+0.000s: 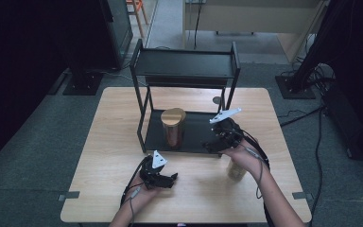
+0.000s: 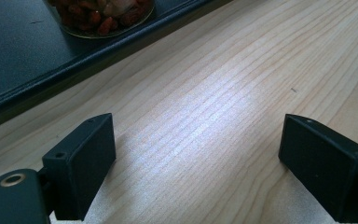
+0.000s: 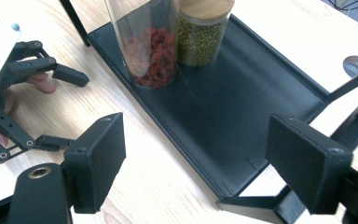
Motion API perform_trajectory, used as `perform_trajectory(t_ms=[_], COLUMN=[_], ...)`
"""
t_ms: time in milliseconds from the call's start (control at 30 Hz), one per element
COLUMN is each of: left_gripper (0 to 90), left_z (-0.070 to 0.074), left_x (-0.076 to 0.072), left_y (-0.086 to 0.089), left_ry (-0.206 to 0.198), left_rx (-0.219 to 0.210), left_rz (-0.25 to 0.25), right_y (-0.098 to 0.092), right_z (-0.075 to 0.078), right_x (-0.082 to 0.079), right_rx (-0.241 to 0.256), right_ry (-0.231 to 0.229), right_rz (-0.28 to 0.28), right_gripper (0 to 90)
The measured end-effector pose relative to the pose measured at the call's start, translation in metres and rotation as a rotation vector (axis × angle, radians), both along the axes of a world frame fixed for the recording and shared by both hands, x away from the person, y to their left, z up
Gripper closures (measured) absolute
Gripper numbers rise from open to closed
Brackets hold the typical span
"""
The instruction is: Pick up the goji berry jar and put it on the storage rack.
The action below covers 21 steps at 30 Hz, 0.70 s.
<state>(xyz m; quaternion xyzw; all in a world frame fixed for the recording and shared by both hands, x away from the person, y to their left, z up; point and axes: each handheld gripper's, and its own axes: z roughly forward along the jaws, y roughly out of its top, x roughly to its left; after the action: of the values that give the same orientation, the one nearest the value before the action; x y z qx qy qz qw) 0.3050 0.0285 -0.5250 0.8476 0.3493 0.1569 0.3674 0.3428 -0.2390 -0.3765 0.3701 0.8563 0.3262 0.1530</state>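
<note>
You are holding the right gripper (image 3: 200, 154) with its jaws spread wide over the lower tray (image 3: 242, 107) of the black shelf rack (image 1: 185, 66), with nothing between them. The left gripper (image 2: 196, 158) is also gaping open and empty, hanging low over the wooden table (image 2: 214, 93) just in front of the tray's edge.

The jar of red berries (image 3: 151, 51) is standing upright in the upper middle of the right gripper view, at the near-left end of the tray. It is touching, or nearly touching, the shorter jar of green beans (image 3: 200, 37) behind it. In the high view it is sitting at the centre of the frame, capped by a bamboo lid (image 1: 172, 116).

Expect this jar to be stiff, smooth clear glass or plastic: slippery against the hard jaw pads, and breakable if it is glass and it tips off the tray. It is tall and filled only partway, so the weight is likely sitting low and the whole thing is probably moderate rather than heavy.

You are best taking it around the body at about the level of the berries, jaws square across the widest part, not by the lid, which may lift off. Come in from the open side, since the bean jar is crowding the far side. A third jar (image 1: 236, 170) is standing on the table under your right wrist, so mind your forearm.
</note>
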Motion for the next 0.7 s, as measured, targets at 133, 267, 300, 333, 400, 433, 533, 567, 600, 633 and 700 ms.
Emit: perform_trajectory(t_ms=[133, 267, 300, 333, 400, 433, 533, 567, 600, 633, 700], left_gripper=[11.2, 11.2, 11.2, 11.2, 11.2, 11.2, 11.2, 11.2, 11.2, 11.2, 11.2], left_z=[0.000, 0.000, 0.000, 0.000, 0.000, 0.000, 0.000, 0.000, 0.000, 0.000, 0.000], left_x=[0.000, 0.000, 0.000, 0.000, 0.000, 0.000, 0.000, 0.000, 0.000, 0.000, 0.000], left_y=[0.000, 0.000, 0.000, 0.000, 0.000, 0.000, 0.000, 0.000, 0.000, 0.000, 0.000], left_ry=[0.000, 0.000, 0.000, 0.000, 0.000, 0.000, 0.000, 0.000, 0.000, 0.000, -0.001], left_rx=[0.000, 0.000, 0.001, 0.000, 0.000, 0.000, 0.000, 0.000, 0.001, 0.001, 0.001], left_rz=[0.000, 0.000, 0.000, 0.000, 0.000, 0.000, 0.000, 0.000, 0.000, 0.000, 0.000], right_y=[-0.005, -0.010, -0.011, -0.012, -0.014, -0.015, -0.018, -0.018, -0.019, -0.020, -0.021], right_z=[0.000, 0.000, 0.000, 0.000, 0.000, 0.001, 0.001, 0.002, 0.002, 0.002, 0.003], right_x=[-0.001, -0.003, -0.004, -0.004, -0.006, -0.007, -0.008, -0.008, -0.009, -0.009, -0.010], right_rx=[-0.008, -0.014, -0.016, -0.019, -0.017, -0.016, -0.017, -0.018, -0.019, -0.022, -0.025], right_ry=[-0.006, -0.003, -0.002, -0.003, -0.003, -0.003, -0.006, -0.009, -0.009, -0.009, -0.013], right_rz=[0.002, 0.003, 0.002, 0.003, 0.002, 0.003, 0.001, 0.002, 0.001, 0.002, 0.002], right_gripper=[20.4, 20.4, 20.4, 20.4, 20.4, 20.4, 20.4, 20.4, 20.4, 20.4, 20.3])
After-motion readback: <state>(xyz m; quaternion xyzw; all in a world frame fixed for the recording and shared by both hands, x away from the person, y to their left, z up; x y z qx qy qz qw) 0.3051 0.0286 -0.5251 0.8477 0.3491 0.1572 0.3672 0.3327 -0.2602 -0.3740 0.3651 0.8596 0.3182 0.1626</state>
